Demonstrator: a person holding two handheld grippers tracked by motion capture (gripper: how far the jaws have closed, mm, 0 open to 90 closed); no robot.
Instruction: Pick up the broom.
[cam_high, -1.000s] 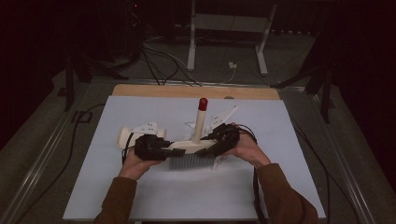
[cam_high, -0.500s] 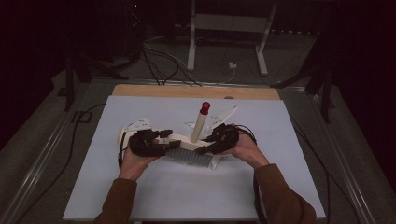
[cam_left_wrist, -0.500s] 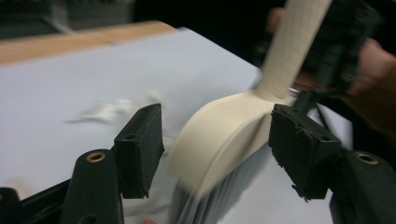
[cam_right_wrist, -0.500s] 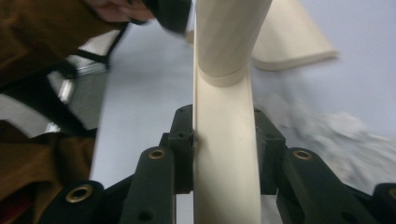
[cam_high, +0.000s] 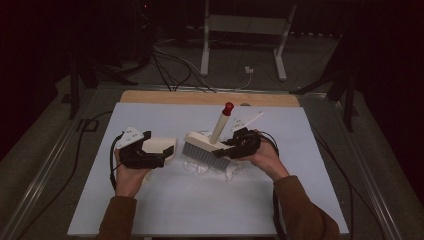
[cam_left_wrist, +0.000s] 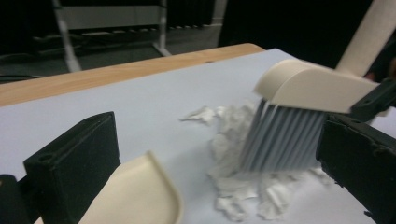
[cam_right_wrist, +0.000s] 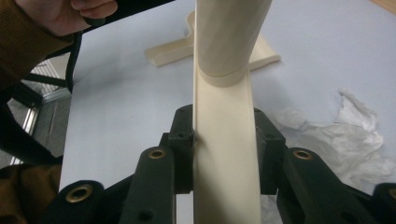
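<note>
The left gripper (cam_high: 165, 150) has just let go; a second ago it was bunched against the brush, and now it sits at nine o'clock of it, jaws released and spread around the cream dustpan (cam_left_wrist: 135, 196) without pressing it; so sweeping can start. The right gripper (cam_high: 231, 146) is clenched on the brush (cam_high: 206, 148) back; the brush is cream with pale grey bristles and a red-tipped handle, standing mid-tabletop (cam_high: 280, 200) on the crumpled white paper (cam_left_wrist: 233, 186).
</note>
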